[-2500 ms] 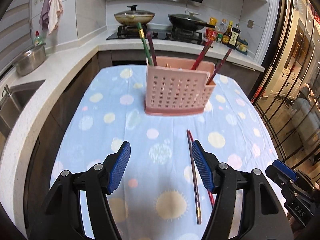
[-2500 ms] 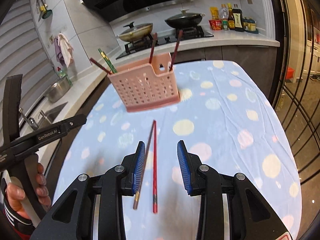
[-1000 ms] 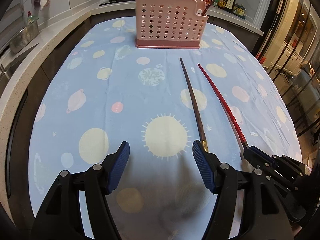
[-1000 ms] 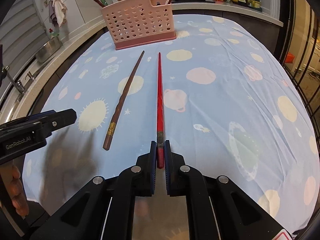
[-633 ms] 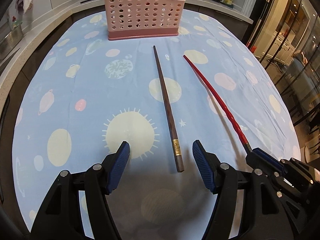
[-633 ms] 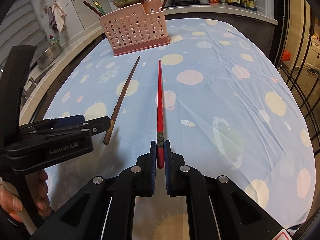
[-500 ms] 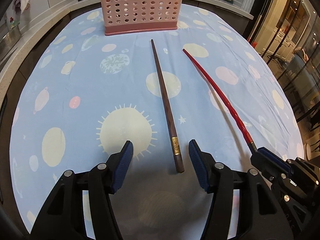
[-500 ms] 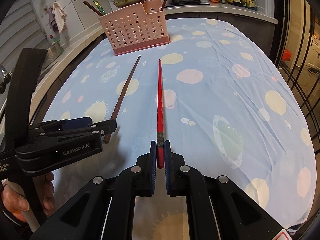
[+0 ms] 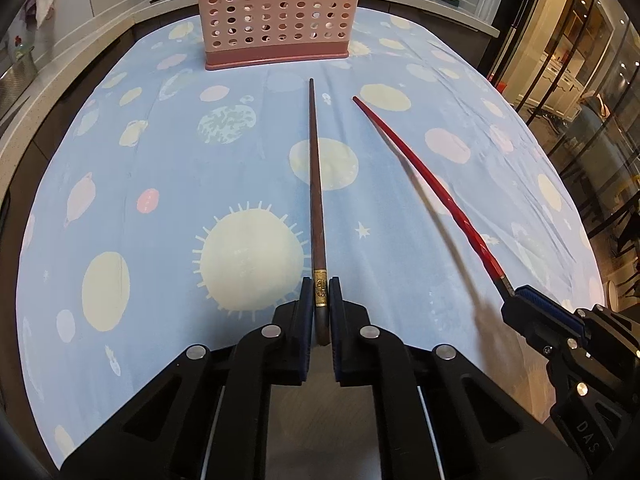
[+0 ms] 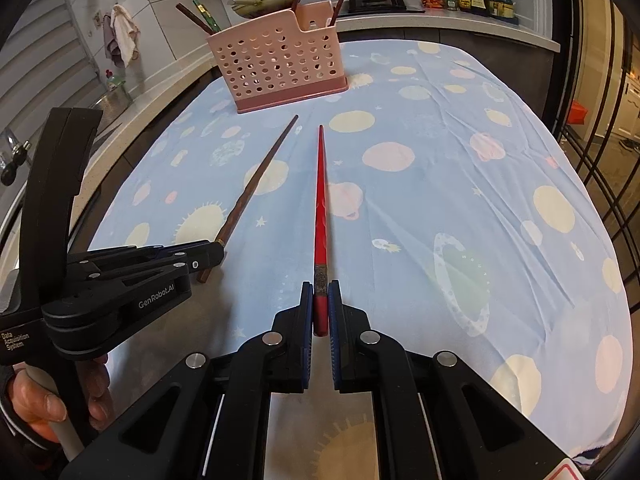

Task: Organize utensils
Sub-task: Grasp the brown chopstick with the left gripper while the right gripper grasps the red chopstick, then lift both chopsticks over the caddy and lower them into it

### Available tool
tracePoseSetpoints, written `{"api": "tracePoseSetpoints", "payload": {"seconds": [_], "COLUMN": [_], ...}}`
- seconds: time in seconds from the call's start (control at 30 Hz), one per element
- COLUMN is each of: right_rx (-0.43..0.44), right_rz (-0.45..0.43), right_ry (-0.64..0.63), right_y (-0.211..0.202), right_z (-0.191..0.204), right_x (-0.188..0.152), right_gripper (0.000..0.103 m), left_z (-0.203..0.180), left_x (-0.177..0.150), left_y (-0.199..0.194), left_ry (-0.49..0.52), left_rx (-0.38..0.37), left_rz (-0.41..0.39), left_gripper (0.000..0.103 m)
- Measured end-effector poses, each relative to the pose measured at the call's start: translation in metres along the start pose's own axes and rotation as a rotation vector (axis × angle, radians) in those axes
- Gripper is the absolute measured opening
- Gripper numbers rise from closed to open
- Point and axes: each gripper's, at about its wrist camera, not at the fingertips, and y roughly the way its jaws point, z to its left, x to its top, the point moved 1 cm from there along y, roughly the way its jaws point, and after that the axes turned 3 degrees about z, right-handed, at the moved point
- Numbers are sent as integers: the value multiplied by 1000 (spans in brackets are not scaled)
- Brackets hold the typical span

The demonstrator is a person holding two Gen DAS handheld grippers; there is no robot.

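gripping thick ends for reach: left tool (image 9: pixel 321 300) just clamped on brown chopstick (image 9: pixel 315 176); right tool (image 10: pixel 321 300) clenched on red chopstick (image 10: pixel 320 200); tips aimed toward pink caddy (image 10: pixel 280 68)

Two chopsticks (image 9: pixel 316 184), one basket (image 9: pixel 276 16)

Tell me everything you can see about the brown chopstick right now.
The brown chopstick is a long, slender stick, wood by its look, dark brown, tapering to a thin tip that points toward the pink utensil basket without reaching it. A gold band circles it near the thick end. It lies along the blue planet-print tablecloth. The left gripper has just closed on its banded end, pads on both sides.
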Motion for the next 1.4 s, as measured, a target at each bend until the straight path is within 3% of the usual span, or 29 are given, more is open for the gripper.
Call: {"api": "tracePoseSetpoints", "payload": {"seconds": [0.27, 0.6, 1.03, 1.4], "right_rx": [40, 83, 138, 163], "right_rz": [-111, -306, -429, -551], "right_ry": [-6, -25, -50, -47], "right_y": [-45, -110, -128, -130], "right_z": [13, 25, 34, 45], "right_x": [27, 97, 193, 313], "right_gripper": [7, 7, 7, 7], "left_z": [11, 30, 33, 44], "left_x": [7, 51, 142, 248], "left_y": [-50, -126, -179, -222], "left_ry": [-21, -53, -11, -5], "left_rx": [1, 2, 31, 77], "left_rz": [-92, -273, -450, -635], "left_gripper": [7, 7, 7, 7]}}
